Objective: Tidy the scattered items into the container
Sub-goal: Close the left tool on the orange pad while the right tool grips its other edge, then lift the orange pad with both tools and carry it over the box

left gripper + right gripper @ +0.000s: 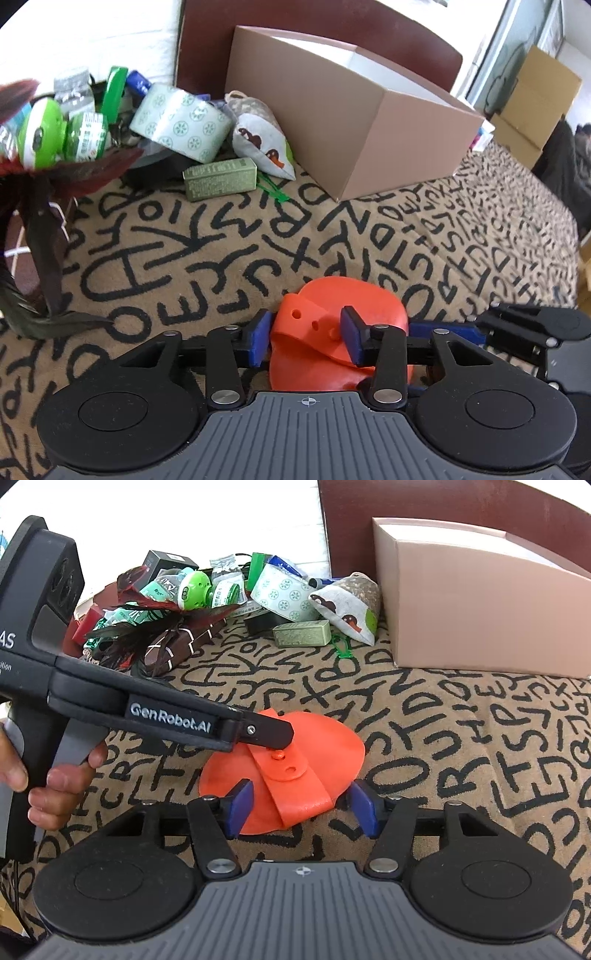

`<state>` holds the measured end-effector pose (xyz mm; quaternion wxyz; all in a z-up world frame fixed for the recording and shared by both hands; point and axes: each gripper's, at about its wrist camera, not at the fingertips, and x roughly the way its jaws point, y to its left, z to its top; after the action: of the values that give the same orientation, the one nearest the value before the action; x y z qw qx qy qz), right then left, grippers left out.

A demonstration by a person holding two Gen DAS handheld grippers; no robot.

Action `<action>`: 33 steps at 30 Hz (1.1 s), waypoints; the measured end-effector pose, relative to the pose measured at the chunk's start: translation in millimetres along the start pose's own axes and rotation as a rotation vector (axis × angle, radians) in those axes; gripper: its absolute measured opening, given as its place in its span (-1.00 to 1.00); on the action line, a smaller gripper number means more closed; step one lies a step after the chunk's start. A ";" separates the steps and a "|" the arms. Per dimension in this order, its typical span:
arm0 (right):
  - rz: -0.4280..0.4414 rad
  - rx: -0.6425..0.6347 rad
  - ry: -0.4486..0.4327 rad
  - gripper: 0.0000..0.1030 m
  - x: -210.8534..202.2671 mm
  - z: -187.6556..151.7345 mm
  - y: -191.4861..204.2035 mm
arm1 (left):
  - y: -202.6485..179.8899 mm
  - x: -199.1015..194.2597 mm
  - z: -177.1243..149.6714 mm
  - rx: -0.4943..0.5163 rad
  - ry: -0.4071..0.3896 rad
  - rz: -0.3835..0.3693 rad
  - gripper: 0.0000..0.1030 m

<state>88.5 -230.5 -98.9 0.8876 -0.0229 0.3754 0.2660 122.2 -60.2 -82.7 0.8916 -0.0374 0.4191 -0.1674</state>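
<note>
Orange silicone pouch (338,332) lying on letter-print cloth (221,251), at 6 o'clock from tan box (332,122). Left gripper (306,338) clamped on pouch strap. Right gripper (301,806) fingers apart, straddling pouch edge. Clutter pile (207,598) seen at 9 o'clock of box.

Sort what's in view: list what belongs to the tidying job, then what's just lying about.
Job:
- flat orange silicone piece with strap, between left gripper fingers
- tan cardboard box
- patterned green tape roll
- small olive carton
- printed cloth pouch
- right gripper

Lying about:
- letter-print cloth
- stacked brown cartons
</note>
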 end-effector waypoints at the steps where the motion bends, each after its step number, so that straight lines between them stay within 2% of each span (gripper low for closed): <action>1: -0.001 0.005 -0.003 0.24 0.5 0.0 -0.3 | -1.1 -1.3 -0.1 0.005 0.000 0.010 -0.23; 4: 0.000 0.028 -0.009 0.11 -1.9 1.1 -2.9 | -2.0 -6.5 -0.9 -0.004 0.000 0.017 -0.23; 12: -0.008 -0.012 -0.016 0.09 -12.7 0.6 3.8 | -13.0 -24.9 -2.2 0.008 -0.032 0.038 -0.23; 18: -0.018 -0.044 -0.044 0.09 -28.0 8.4 6.2 | -22.0 -43.7 7.3 0.010 -0.085 0.038 -0.23; 23: -0.030 -0.074 -0.100 0.08 -43.9 29.0 2.1 | -31.5 -59.5 32.8 0.021 -0.160 0.029 -0.25; 25: -0.042 -0.080 -0.127 0.07 -50.0 40.2 -2.8 | -35.0 -64.8 46.7 0.023 -0.190 0.021 -0.33; 33: -0.114 -0.115 -0.216 0.06 -65.0 80.2 -21.5 | -54.3 -66.6 99.9 0.055 -0.268 0.018 -0.33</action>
<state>114.0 -259.2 -0.7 0.9337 -0.0660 0.2598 0.2372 144.1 -96.7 42.0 0.9417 -0.0312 0.2919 -0.1645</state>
